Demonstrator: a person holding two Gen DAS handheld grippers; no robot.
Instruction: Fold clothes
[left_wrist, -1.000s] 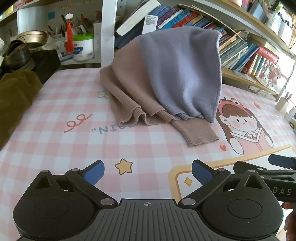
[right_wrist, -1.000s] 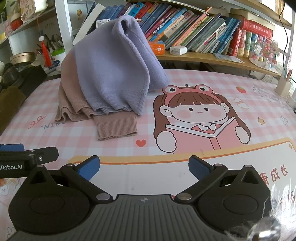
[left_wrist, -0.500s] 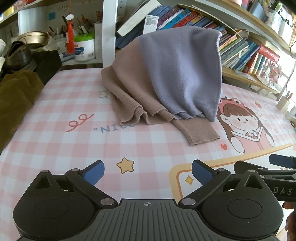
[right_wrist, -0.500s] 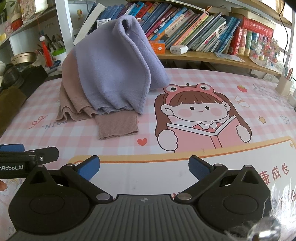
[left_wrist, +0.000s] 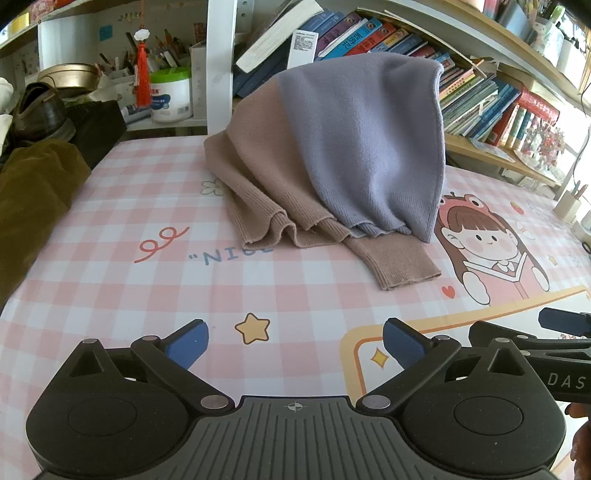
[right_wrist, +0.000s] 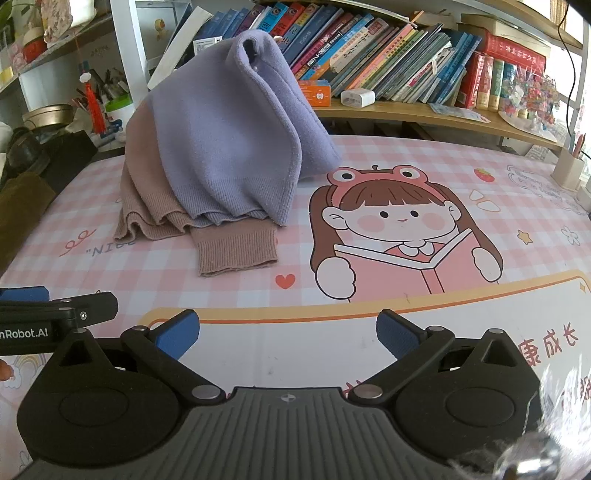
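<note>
In the left wrist view the left gripper (left_wrist: 295, 343) sits at the bottom of the frame, its blue-padded fingers (left_wrist: 186, 343) spread wide with nothing between them, hovering over the pink checked mat (left_wrist: 110, 295). The sweater (left_wrist: 332, 158), part mauve-brown and part lavender, is heaped in the upper centre, well apart from the fingers; it rises in a peak toward the shelf (left_wrist: 498, 147) at upper right, and its ribbed hems fan toward the camera. One brown cuff (left_wrist: 395, 258) lies flat on the mat, its long axis running from the heap toward the lower right. A dark olive cloth (left_wrist: 33, 192) fills the left edge. The right gripper (left_wrist: 554, 332) pokes in at the right edge. In the right wrist view the right gripper (right_wrist: 288, 336) is likewise released, fingers (right_wrist: 177, 336) apart and empty, above the mat's white panel (right_wrist: 295, 354). The sweater (right_wrist: 229, 147) stands upper left of centre, peaked upward against the books (right_wrist: 388, 55), lavender side facing the camera, brown part at its left. The cuff (right_wrist: 236, 247) points down toward the camera, just left of the cartoon girl (right_wrist: 399, 229). The left gripper (right_wrist: 55, 314) enters at the left edge.
</note>
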